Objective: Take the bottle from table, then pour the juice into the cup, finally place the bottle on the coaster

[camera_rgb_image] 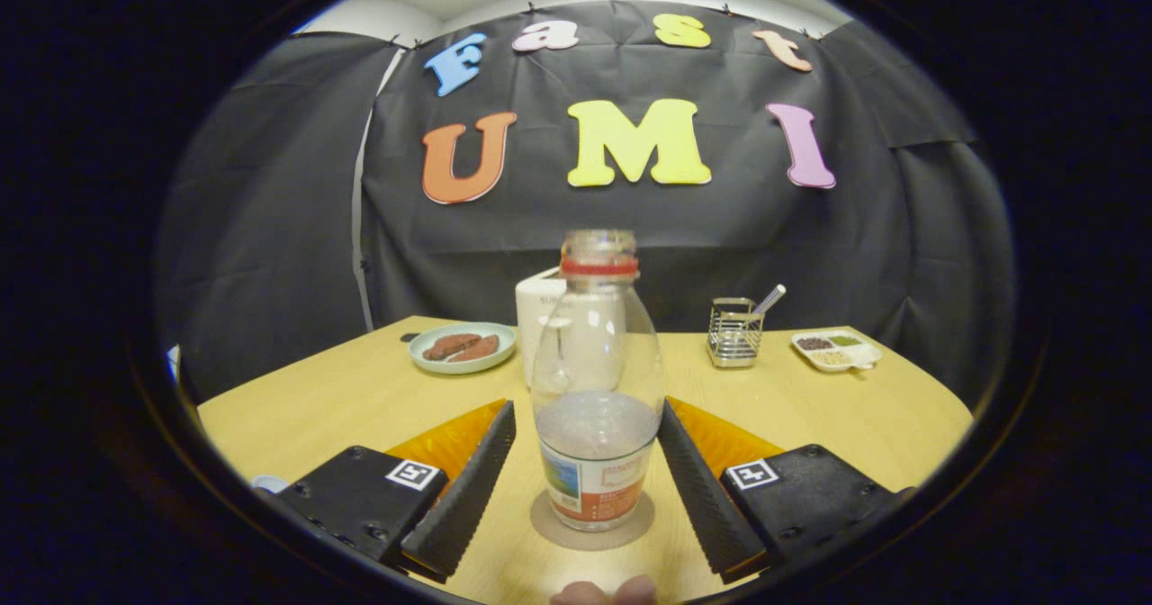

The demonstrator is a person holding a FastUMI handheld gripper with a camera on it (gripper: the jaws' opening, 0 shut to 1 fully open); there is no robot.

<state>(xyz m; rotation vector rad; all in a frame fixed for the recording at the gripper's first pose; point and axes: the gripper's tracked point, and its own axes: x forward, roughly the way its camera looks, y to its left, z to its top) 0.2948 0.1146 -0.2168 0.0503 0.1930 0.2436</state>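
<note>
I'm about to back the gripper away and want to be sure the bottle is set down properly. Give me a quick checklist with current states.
1. Bottle on the coaster: ok, its base sits inside the round coaster.
2. Bottle upright: ok, it stands straight, neck up.
3. Gripper released: ok, the fingers stand apart on either side of the bottle, with gaps showing.
4. Cap: not ok, the mouth looks open, so a knock could spill what is left.
5. Juice in the cup: cannot tell; a white container stands behind the bottle, contents hidden.
6. Retreat path: cannot tell, the space behind the gripper is out of sight.
</note>
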